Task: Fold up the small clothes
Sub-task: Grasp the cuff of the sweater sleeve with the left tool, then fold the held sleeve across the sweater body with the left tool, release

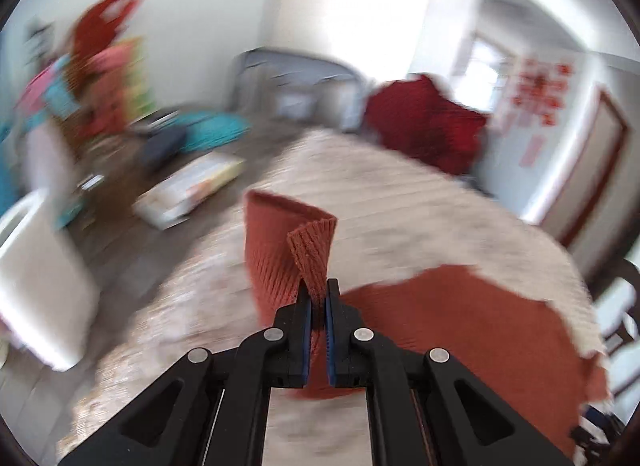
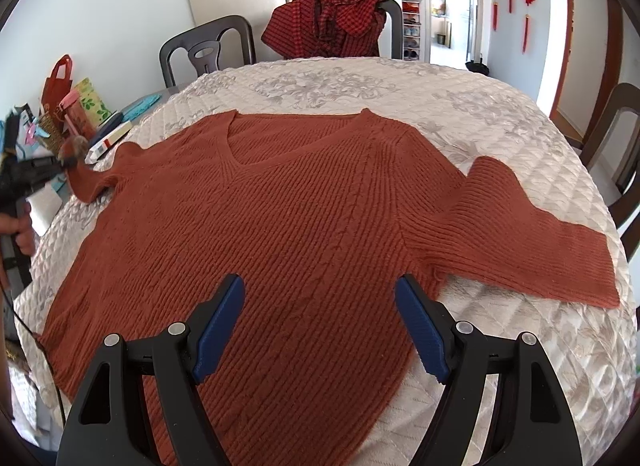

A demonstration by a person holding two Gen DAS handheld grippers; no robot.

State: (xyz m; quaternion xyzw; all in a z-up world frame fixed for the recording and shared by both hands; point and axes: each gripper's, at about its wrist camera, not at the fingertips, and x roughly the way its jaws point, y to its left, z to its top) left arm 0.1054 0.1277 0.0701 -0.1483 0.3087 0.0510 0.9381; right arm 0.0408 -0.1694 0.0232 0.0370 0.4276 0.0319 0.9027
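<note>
While left gripper (image 1: 319, 298) pinches sweater (image 2: 280, 205) sleeve, right gripper (image 2: 320, 322) hovers above

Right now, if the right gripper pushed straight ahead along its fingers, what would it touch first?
Most likely the rust sweater lying on the quilted table; the open right gripper hovers over its body, though height above the knit is unclear.

Bright daylight, heavy motion blur in left wrist view, fisheye-warped dark edges.

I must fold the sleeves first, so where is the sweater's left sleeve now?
The left sleeve is pinched in the left claw, lifted off the quilted table cover; in the right wrist view it lies far left, beside the clutter.
</note>
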